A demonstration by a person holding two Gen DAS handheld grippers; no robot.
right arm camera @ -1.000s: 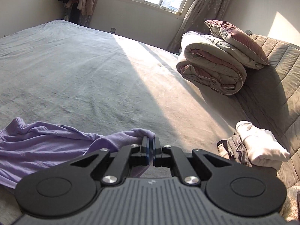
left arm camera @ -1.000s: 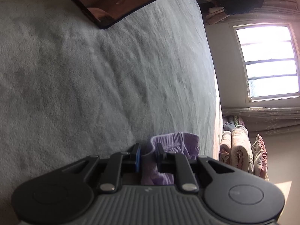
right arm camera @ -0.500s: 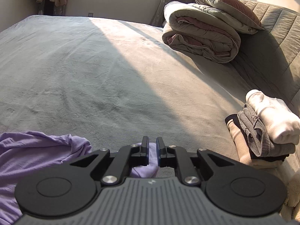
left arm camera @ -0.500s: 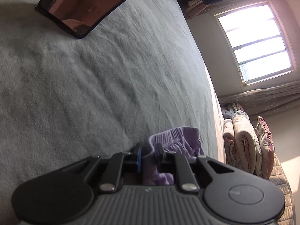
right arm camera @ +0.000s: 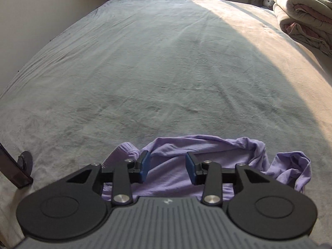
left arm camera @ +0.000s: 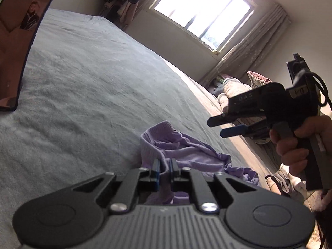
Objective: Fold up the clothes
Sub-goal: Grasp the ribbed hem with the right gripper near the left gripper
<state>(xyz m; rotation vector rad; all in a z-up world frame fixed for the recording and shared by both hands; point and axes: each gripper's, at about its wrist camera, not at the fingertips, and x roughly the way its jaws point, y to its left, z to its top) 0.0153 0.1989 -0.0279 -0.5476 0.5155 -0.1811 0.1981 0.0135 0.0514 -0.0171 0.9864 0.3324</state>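
Observation:
A crumpled purple garment [left arm camera: 186,151] lies on the grey bed [left arm camera: 93,78]. My left gripper [left arm camera: 164,169] is shut on a fold near its ribbed hem. My right gripper [right arm camera: 167,166] is open and empty, hovering just above the same purple garment [right arm camera: 207,155]. It also shows in the left wrist view [left arm camera: 215,126], held in a hand above and right of the garment, fingers apart.
A phone on a stand [left arm camera: 18,41] stands on the bed at the left; its base shows in the right wrist view [right arm camera: 14,166]. Rolled quilts and a pillow [right arm camera: 305,14] lie at the bed's right end. Folded clothes [left arm camera: 288,182] lie at the right. A window [left arm camera: 203,14] is behind.
My right gripper let go of the purple garment and opened, then lifted above it. My left gripper kept its hold and turned toward the window.

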